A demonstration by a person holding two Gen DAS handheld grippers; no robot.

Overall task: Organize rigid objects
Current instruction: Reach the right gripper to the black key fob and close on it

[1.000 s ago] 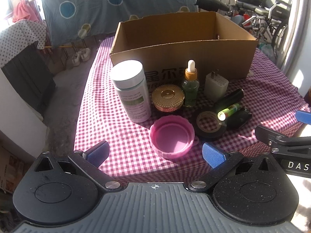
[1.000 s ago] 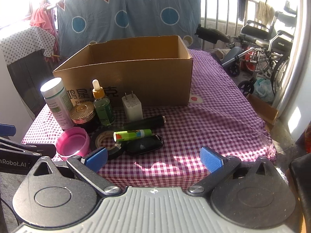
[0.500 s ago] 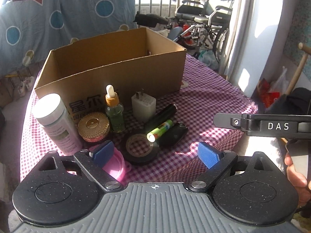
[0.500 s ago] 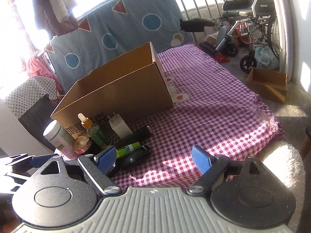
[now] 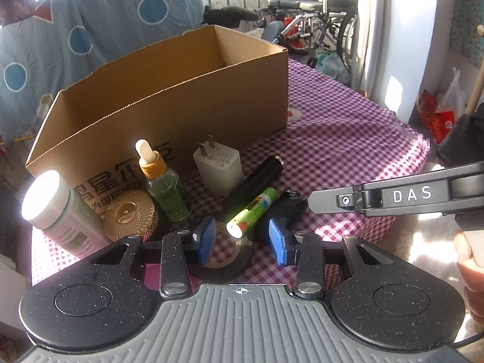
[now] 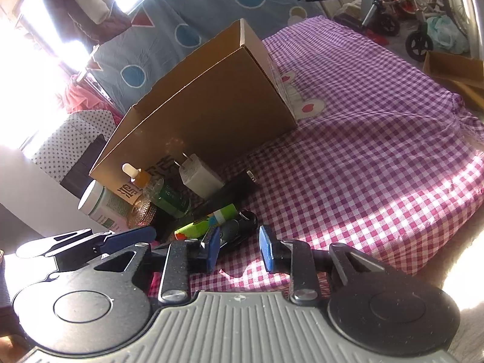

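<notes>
- Cardboard box (image 5: 169,96), brown and open at the top, stands on the table (image 5: 348,139), which has a purple and white checked cloth.
- Just in front of the box the small things stand close together: a white jar (image 5: 57,208), a round gold lid (image 5: 130,217), a green dropper bottle (image 5: 165,187) with a white tip, and a white plug adapter (image 5: 219,166) with its pins up.
- Nearer to the cameras a black tube (image 5: 257,181) lies on the cloth, and a green battery (image 5: 252,213) rests across a roll of black tape (image 5: 230,257); a black key fob (image 5: 286,208) lies just beside the battery.
- Left tongs (image 5: 242,243) hang low over the tape roll. The blue pads have just been closing and now stand narrow, but a gap shows between them and they press on nothing.
- Right tongs (image 6: 239,248) hang near the key fob (image 6: 239,230). Their pads have also just been closing, with a gap left and nothing gripped.
- Part of a hand (image 5: 469,260) shows at the right edge of the left view.
</notes>
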